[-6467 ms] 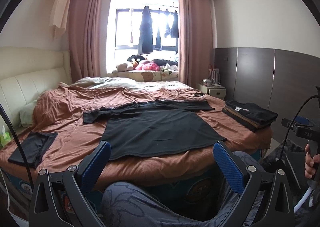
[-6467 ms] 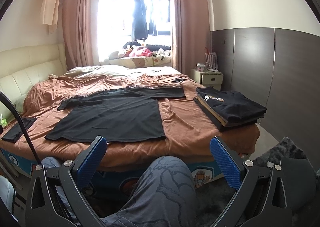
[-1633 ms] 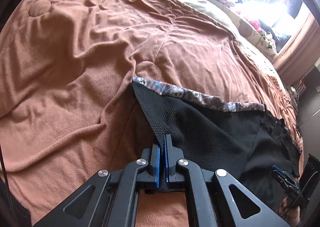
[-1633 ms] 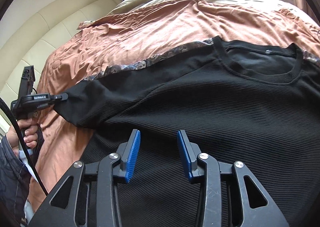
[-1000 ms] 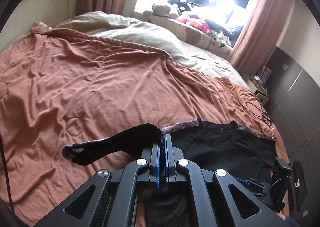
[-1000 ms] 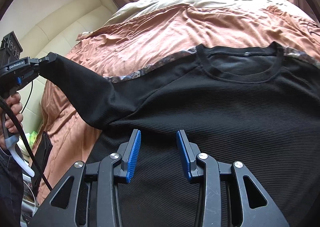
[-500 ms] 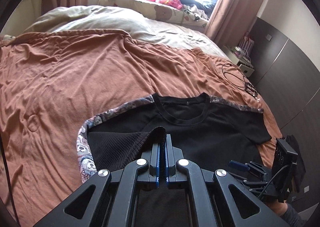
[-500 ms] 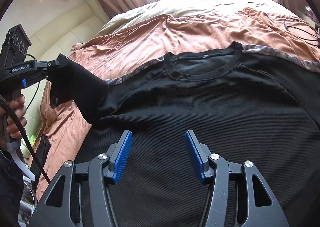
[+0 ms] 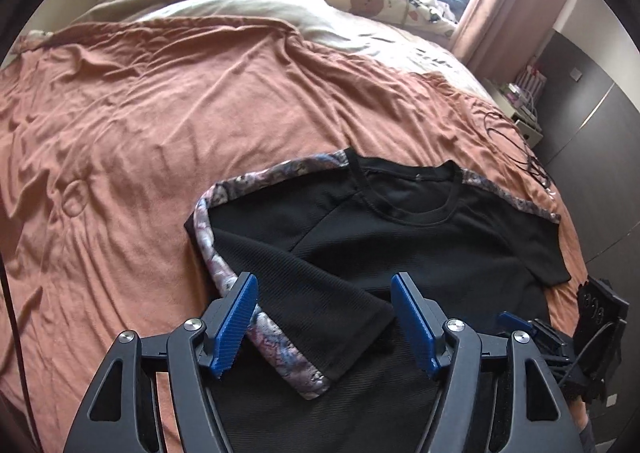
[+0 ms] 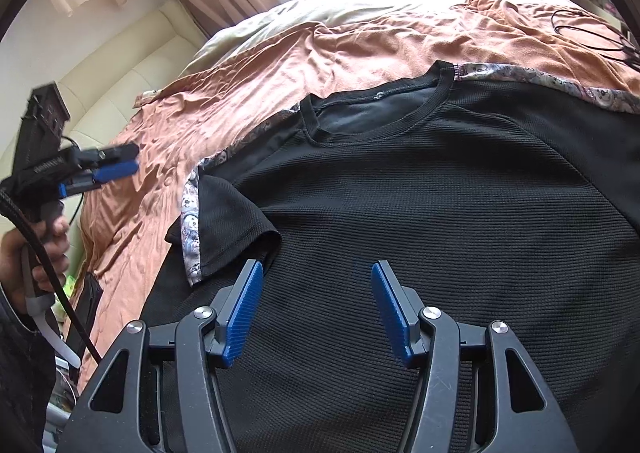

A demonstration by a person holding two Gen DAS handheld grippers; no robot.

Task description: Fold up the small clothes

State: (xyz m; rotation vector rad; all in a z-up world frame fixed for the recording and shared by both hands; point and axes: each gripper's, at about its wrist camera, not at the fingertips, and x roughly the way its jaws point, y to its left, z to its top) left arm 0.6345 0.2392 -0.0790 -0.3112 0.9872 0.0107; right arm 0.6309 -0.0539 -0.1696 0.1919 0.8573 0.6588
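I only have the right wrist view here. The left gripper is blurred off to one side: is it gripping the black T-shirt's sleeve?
Observer: No. In the left wrist view the left gripper has its jaws opening with nothing pinched. The folded-in sleeve lies on the T-shirt below them.
Operator: My frame cuts off the other sleeve. Is it folded?
Observer: Not yet. The other sleeve lies spread flat on the brown blanket.
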